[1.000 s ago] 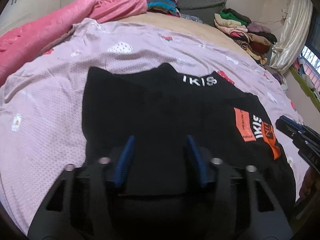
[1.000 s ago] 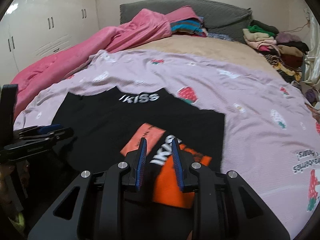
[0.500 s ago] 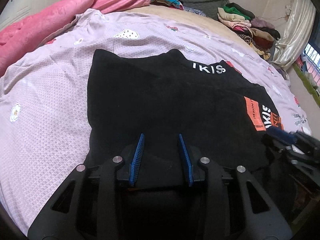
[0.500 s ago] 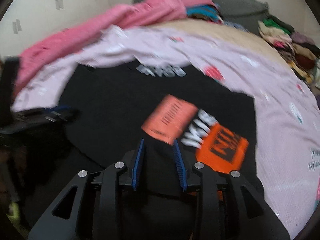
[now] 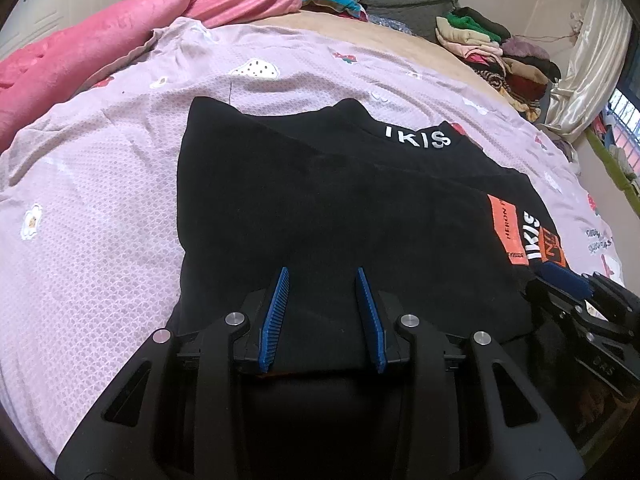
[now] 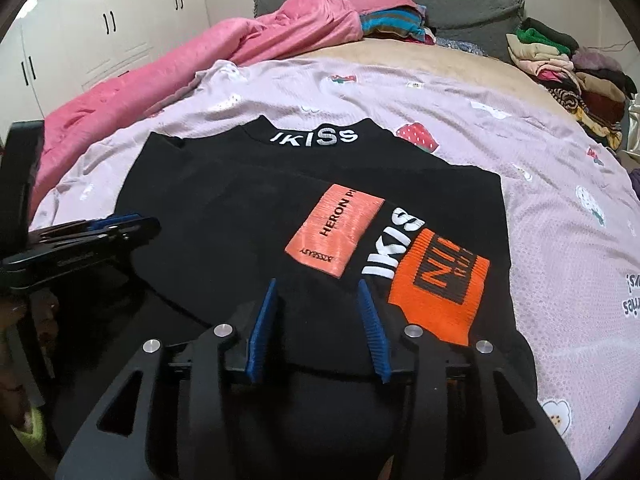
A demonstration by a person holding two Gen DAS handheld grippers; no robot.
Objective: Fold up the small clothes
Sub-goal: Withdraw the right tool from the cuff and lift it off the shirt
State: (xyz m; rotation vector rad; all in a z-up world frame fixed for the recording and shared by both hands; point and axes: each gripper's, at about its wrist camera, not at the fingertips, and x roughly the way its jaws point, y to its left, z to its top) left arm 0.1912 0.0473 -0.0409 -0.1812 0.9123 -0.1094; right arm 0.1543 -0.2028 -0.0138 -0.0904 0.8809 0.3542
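While the black top point(image 5: 332, 208) lay flat on the lilac bedsheet point(image 5: 92, 216), orange patches point(image 6: 436, 284) on its right side, both the left gripper point(image 5: 323, 276) and right gripper point(image 6: 317, 288) sat open over its near hem, gripping nothing.

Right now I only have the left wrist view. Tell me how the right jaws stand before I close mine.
Observer: The right gripper is open, jaws astride the near hem of the black top.
Operator: Report what lies just beyond them.
Observer: A pink patch reading HERON, lying flat and fully in view here.
Operator: Give me its right neighbour.
Observer: An orange patch with black letters, past white IKIS lettering, close to the right jaw.
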